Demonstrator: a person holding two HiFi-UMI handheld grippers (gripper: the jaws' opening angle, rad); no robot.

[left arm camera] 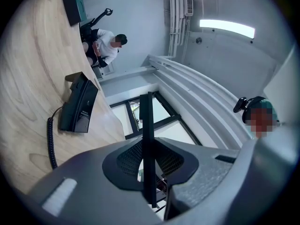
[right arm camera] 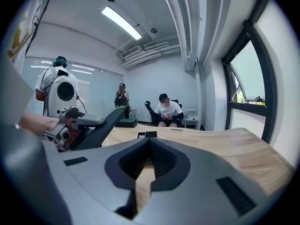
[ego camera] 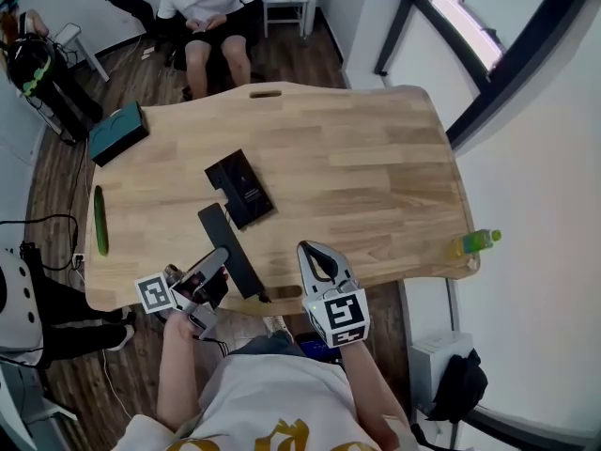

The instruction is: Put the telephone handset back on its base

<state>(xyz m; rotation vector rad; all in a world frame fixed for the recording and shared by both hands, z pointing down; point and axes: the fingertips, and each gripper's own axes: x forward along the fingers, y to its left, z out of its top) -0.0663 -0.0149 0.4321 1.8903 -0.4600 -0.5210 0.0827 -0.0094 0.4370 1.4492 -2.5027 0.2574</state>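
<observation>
Left gripper (ego camera: 214,271): lower left of the head view, at the near table edge. Its jaws are clenched on the handset (ego camera: 230,250), which shows in the left gripper view as a thin black bar (left arm camera: 147,125) standing upright between them.
Right gripper (ego camera: 314,252): lower centre of the head view, just right of the handset and apart from it. Its own view shows the jaws (right arm camera: 149,143) pressed together at the tips with nothing between them.
Handset: a long black bar, lower left of centre in the head view, over the near edge of the table (ego camera: 376,167). Its far end lies near the base and off the cradle. In the right gripper view it slants upward (right arm camera: 101,122) out of the left gripper, clear of the tabletop.
Base (ego camera: 241,189): black, left of centre on the table, the cradle bare. In the left gripper view it sits at mid left (left arm camera: 78,104).
Cord (left arm camera: 50,144): coiled, lying on the wood below the base in the left gripper view.
Box (ego camera: 117,132): teal, upper left corner of the table.
Green item (ego camera: 100,220): narrow, along the left table edge; what it is cannot be told.
Bottle (ego camera: 474,242): green, at the right table edge.
Person (ego camera: 211,7): seated beyond the far edge, top of the head view.
</observation>
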